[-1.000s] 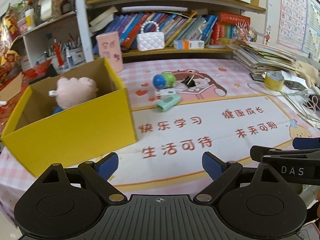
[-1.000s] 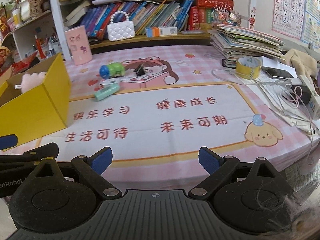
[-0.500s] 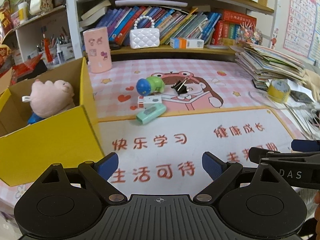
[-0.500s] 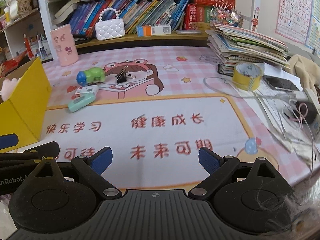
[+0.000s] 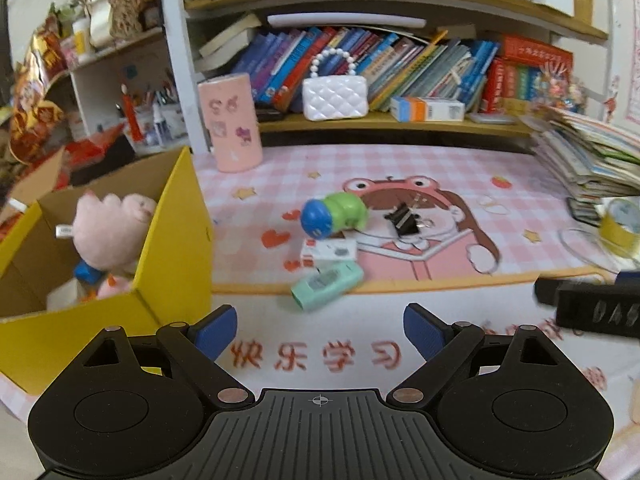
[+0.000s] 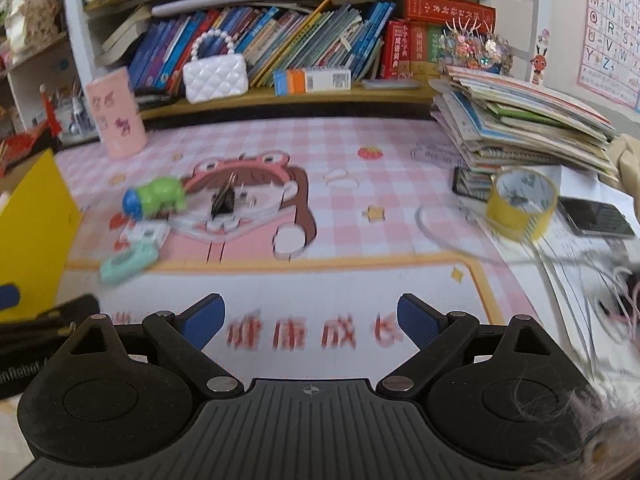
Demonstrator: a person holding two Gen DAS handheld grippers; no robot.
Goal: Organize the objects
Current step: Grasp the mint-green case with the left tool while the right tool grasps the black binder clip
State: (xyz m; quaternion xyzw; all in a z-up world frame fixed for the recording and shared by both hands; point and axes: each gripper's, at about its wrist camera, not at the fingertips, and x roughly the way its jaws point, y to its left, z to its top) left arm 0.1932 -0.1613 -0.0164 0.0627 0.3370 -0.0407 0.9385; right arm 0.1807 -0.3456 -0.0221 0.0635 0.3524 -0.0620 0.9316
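Note:
A yellow cardboard box (image 5: pixel 176 240) stands at the left with a pink plush toy (image 5: pixel 112 228) inside. On the pink mat lie a green and blue toy (image 5: pixel 334 214), a black binder clip (image 5: pixel 404 216), a small white box (image 5: pixel 330 249) and a mint green case (image 5: pixel 326 285). My left gripper (image 5: pixel 320 330) is open and empty, just short of the mint case. My right gripper (image 6: pixel 310 320) is open and empty, over the mat's printed text. In the right wrist view the toy (image 6: pixel 154 198), clip (image 6: pixel 223 200) and mint case (image 6: pixel 128 262) lie ahead to the left.
A pink cylinder (image 5: pixel 232 120) and a white quilted purse (image 5: pixel 334 96) stand at the back by the bookshelf. A stack of books (image 6: pixel 520 128), a yellow tape roll (image 6: pixel 520 204), a phone (image 6: pixel 596 216) and cables (image 6: pixel 580 264) crowd the right side.
Both grippers have moved forward over the mat toward the small objects. The box and the objects look closer. Both stay open.

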